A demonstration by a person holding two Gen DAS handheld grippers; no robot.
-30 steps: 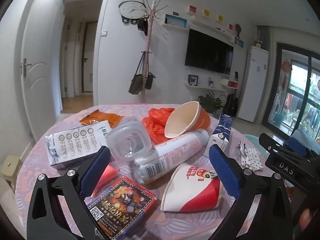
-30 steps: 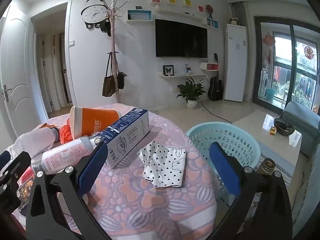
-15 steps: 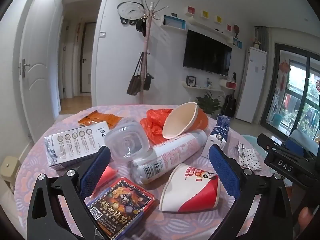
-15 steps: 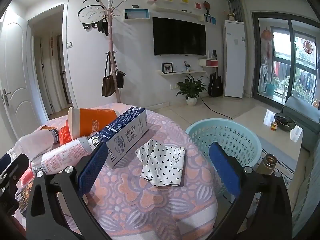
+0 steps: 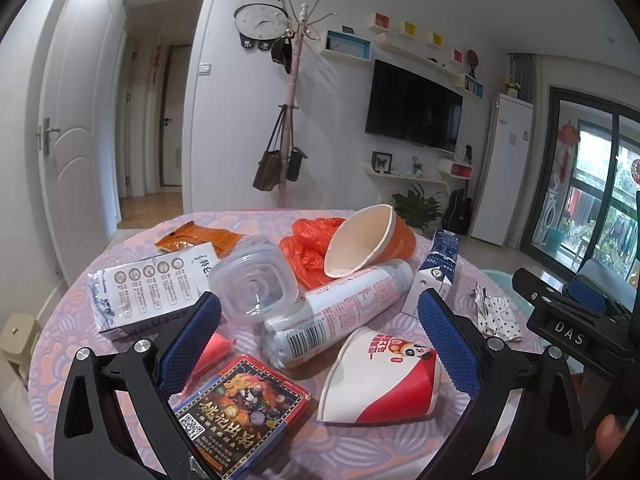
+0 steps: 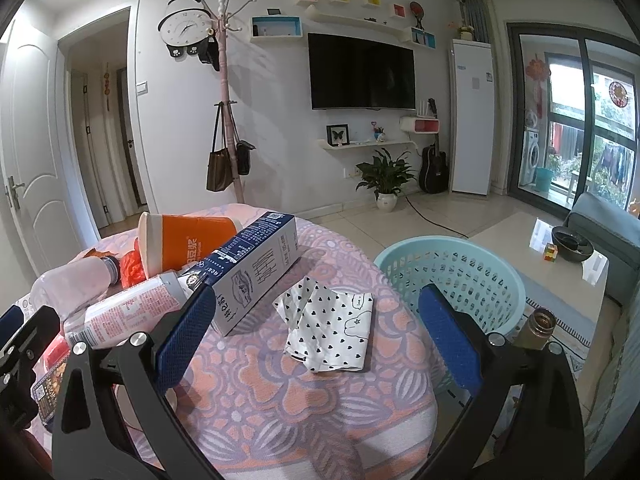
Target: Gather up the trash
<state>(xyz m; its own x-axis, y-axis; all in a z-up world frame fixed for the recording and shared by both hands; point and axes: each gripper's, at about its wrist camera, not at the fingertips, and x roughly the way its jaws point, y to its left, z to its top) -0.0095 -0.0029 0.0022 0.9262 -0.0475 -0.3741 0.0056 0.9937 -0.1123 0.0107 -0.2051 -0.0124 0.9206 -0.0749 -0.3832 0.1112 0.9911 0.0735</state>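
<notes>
Left gripper (image 5: pixel 318 334) wide, empty, low in frame over crushed red-white paper cup (image 5: pixel 380 380) and glossy card box (image 5: pixel 242 408).

Right gripper (image 6: pixel 316 338) wide, empty; crumpled heart-print wrapper (image 6: pixel 330 330) at centre, nearest. Advice: pinch raised fold, carry right.

Beyond: rigid carton (image 6: pixel 250 270); perforated plastic basket (image 6: pixel 452 276) mid-right.

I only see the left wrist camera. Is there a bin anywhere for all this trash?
Observer: Yes. A light-blue basket stands on the floor, just past the right edge of the table.
Operator: What are the right tongs doing?
Observer: The right tongs are open and hold nothing. A heart-dotted paper lies flat on the table right in front of them.
</notes>
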